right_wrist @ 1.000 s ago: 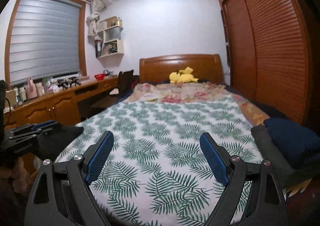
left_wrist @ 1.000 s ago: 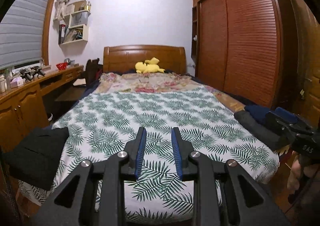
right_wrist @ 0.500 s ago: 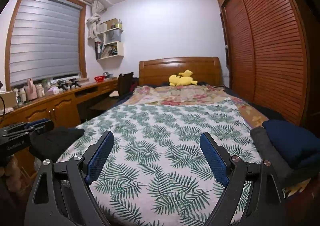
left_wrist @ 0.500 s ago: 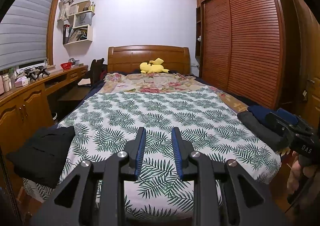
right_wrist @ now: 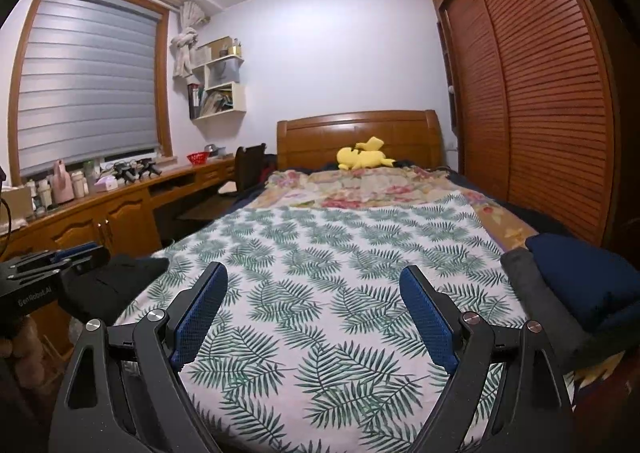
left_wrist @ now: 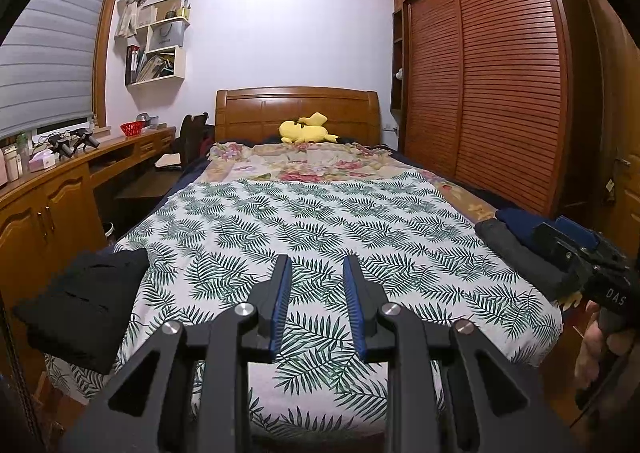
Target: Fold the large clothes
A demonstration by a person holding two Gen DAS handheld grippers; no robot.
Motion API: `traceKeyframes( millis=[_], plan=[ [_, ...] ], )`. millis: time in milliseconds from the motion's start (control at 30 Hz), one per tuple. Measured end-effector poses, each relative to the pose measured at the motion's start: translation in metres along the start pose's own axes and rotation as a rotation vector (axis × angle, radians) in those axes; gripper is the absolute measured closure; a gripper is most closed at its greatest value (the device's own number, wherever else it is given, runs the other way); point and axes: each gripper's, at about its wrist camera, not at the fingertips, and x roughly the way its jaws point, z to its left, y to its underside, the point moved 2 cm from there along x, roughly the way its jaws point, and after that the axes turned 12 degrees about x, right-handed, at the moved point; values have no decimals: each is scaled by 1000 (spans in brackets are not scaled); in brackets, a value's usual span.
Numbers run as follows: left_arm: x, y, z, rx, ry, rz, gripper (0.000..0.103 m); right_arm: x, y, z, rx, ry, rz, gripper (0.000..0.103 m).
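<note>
Jaws: left gripper [left_wrist: 316,295] narrowly parted, right gripper [right_wrist: 314,303] gaped wide, both empty.
Black garment [left_wrist: 84,303]: looked soft, floppy; best pinched at corners.

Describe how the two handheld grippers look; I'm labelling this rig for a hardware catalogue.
Both are matte black. The left gripper has angular linkage arms with triangular cut-outs, round silver pivot pins and narrow fingers lined with ribbed blue pads. The right gripper matches, its blue pads dotted. White lettering marks their bodies: "DAS" on the right one, "GenRobot.AI" on the left. No cables or sleeves show.

"DAS" on the right gripper [left_wrist: 576,253] — "GenRobot.AI" on the left gripper [right_wrist: 56,257].
</note>
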Motion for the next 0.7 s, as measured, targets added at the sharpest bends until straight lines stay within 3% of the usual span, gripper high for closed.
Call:
traceKeyframes(
  millis=[700],
  plan=[
    [1, 6, 1, -2, -5, 7, 78, -1, 1, -1, 2, 1, -1, 13]
  ],
)
